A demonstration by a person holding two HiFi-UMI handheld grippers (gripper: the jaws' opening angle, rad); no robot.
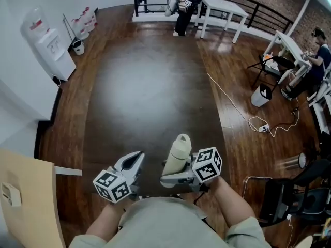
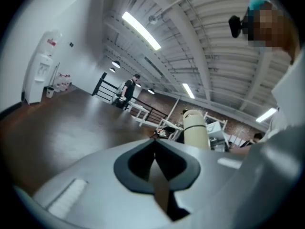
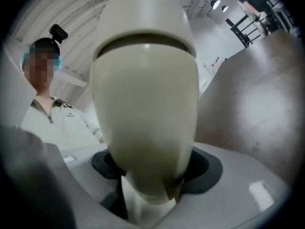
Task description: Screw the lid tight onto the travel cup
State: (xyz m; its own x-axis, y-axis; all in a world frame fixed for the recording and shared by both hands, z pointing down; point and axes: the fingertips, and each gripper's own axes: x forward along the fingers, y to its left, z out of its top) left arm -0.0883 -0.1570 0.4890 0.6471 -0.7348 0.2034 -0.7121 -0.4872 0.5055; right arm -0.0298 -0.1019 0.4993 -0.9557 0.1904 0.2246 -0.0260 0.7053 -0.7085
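The right gripper [image 1: 176, 179] pinches the cream plastic travel cup [image 1: 176, 159] low down, its domed lid [image 1: 181, 140] pointing up. The left gripper [image 1: 133, 162], just left, is pressed together and empty. Twisting the lid may spin the cup loose.
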